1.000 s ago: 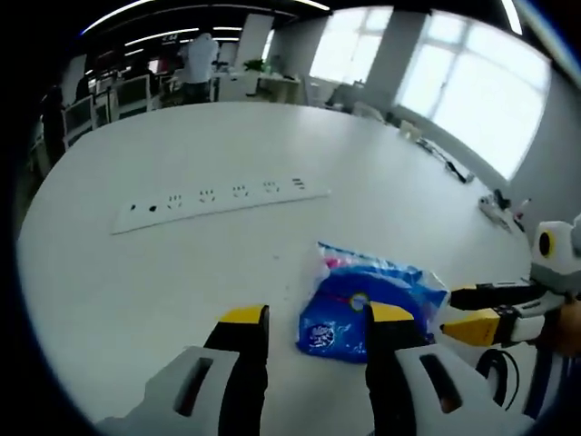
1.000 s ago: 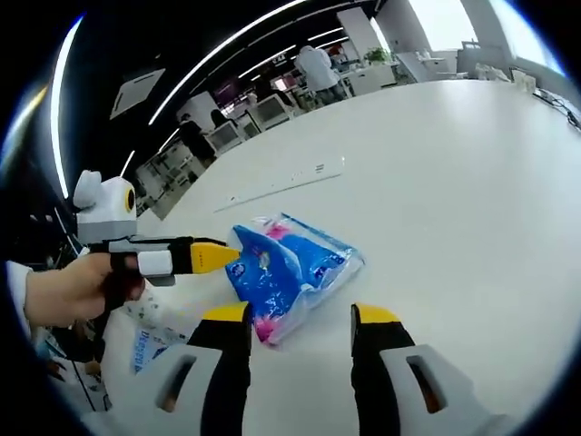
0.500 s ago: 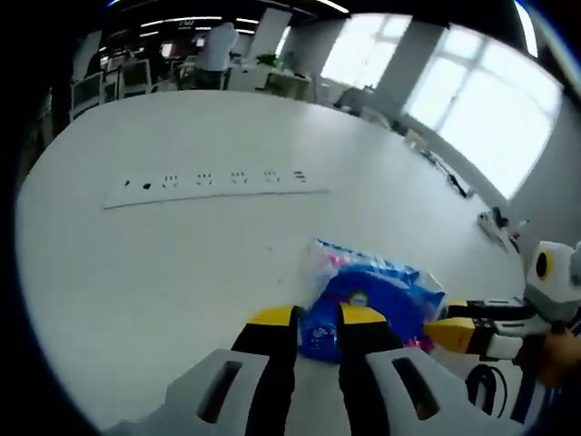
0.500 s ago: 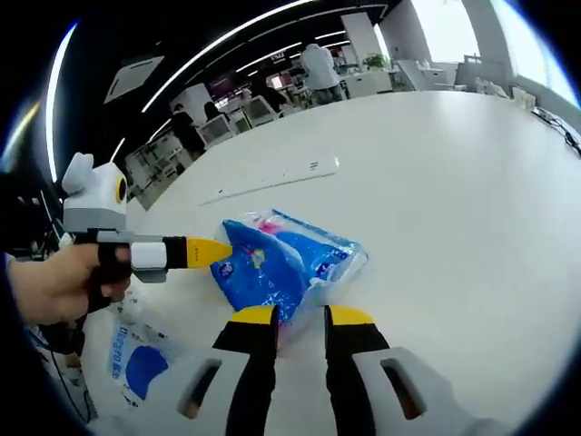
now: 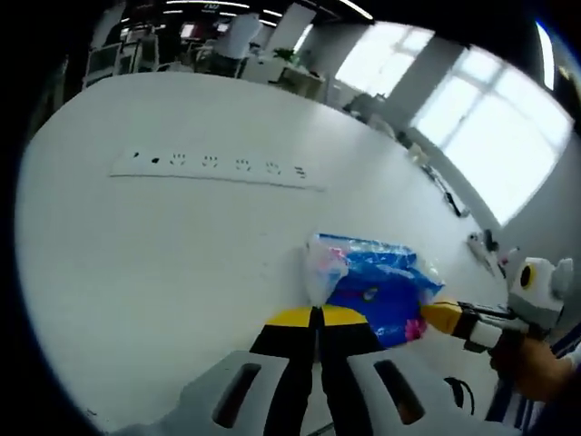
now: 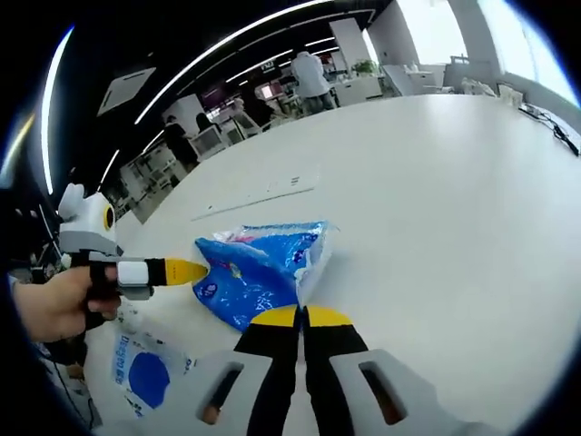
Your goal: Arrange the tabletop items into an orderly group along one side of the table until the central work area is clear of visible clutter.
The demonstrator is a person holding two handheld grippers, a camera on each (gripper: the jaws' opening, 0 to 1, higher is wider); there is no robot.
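Jaws of the left gripper (image 5: pixel 317 316) now stand pressed together on the near edge of the blue tissue pack (image 5: pixel 377 289); one second ago they stood wide apart short of it, and half a second ago they were narrowed around that edge. Jaws of the right gripper (image 6: pixel 300 316) show the same sequence: wide, then narrow, now clamped on the pack's opposite edge (image 6: pixel 257 271). Since the earlier frames the pack has also changed from lying flat on the white table (image 5: pixel 163 263) to being stretched between the two sets of yellow tips, and whether it is lifted off the surface cannot be told.

In the right gripper view the pack's long axis runs from the right gripper's tips toward the left gripper (image 6: pixel 198 271), whose yellow tips meet the pack's far end. A hand (image 6: pixel 50 304) grips that tool's handle, which lies roughly level and points across the view. A second plastic pack with a blue circle (image 6: pixel 141 368) lies nearer the table edge, below that hand.

Farther out, a white power strip (image 5: pixel 218 166) lies flat, well apart from the pack, with its long axis across the left gripper view. Beyond the table stand office desks and a person (image 6: pixel 309 73).
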